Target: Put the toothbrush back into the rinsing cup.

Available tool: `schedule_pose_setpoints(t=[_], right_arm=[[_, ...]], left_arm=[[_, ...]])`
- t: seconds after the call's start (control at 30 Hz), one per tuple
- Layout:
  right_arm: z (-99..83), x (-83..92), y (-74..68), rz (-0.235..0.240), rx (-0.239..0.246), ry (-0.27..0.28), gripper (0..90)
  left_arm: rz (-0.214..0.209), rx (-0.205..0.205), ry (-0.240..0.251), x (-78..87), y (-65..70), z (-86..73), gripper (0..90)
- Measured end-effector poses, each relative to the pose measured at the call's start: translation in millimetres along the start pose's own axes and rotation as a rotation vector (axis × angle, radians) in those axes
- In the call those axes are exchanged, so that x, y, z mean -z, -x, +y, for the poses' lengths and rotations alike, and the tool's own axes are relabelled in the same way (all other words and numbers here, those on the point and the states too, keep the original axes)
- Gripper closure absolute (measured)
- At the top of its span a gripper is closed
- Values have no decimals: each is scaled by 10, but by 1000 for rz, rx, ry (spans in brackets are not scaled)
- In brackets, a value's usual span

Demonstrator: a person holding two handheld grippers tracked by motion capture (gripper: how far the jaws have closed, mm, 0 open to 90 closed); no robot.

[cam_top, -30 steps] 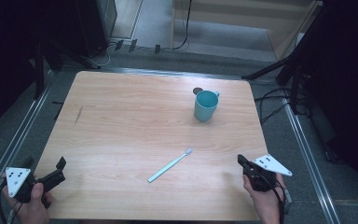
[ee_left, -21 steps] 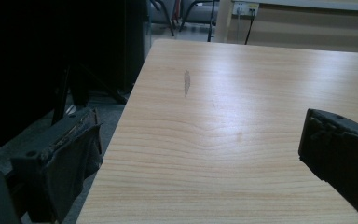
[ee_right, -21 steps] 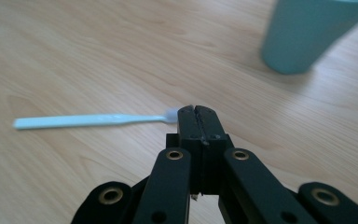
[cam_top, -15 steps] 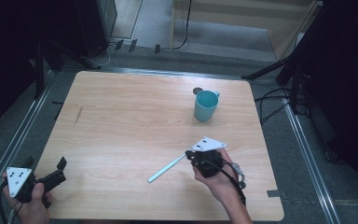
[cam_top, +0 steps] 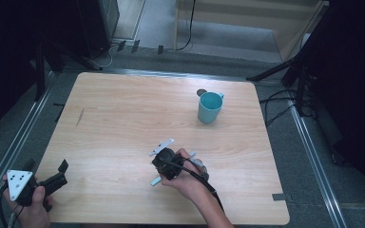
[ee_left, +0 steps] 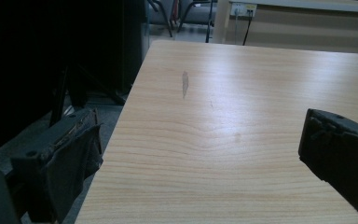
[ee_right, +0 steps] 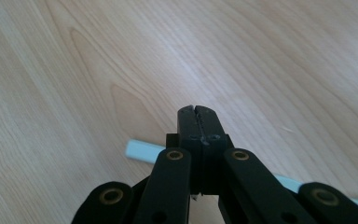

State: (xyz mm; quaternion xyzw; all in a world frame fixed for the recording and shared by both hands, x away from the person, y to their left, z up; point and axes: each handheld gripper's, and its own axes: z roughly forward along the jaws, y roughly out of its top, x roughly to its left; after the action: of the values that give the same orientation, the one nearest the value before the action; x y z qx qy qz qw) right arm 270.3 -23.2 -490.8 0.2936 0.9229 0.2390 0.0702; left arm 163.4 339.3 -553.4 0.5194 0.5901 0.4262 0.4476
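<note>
Right tool (ee_right: 199, 112) has dropped, jaws together, onto the toothbrush (ee_right: 142, 150).

Right gripper (ee_right: 198, 112) sits right over the pale stick (ee_right: 142, 150), so its middle is covered and I can't tell if it's pinched. Left hand (cam_top: 31, 213) runs off the bottom edge.

A light wooden table (cam_top: 123, 109) with rounded corners stands on a grey floor (cam_top: 294, 156); a dark streak (ee_left: 185, 84) marks its surface near the left edge; metal rails (cam_top: 313, 156) run along both sides; black cables (cam_top: 275, 111) trail on the floor at the right; pale wooden furniture (cam_top: 266, 23) stands beyond; the surroundings at left and right lie in deep shadow.
</note>
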Motion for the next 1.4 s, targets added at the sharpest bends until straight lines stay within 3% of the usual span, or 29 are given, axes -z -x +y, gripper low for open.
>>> schedule_pose_setpoints(t=[0.23,0.6,0.87,1.2,1.4], right_arm=[[112,-206,-187,31,71,-109,900],[20,-264,-241,46,115,-179,900],[-244,-105,-121,57,120,-244,900],[-710,163,153,20,52,-252,900],[-839,263,297,-10,10,-263,900]], left_arm=[[-2,-1,1,-1,1,0,0],[-4,-2,1,-2,0,0,0],[-3,-3,1,-3,2,0,0],[0,-7,0,-2,6,0,0],[0,-7,0,-2,6,0,0]])
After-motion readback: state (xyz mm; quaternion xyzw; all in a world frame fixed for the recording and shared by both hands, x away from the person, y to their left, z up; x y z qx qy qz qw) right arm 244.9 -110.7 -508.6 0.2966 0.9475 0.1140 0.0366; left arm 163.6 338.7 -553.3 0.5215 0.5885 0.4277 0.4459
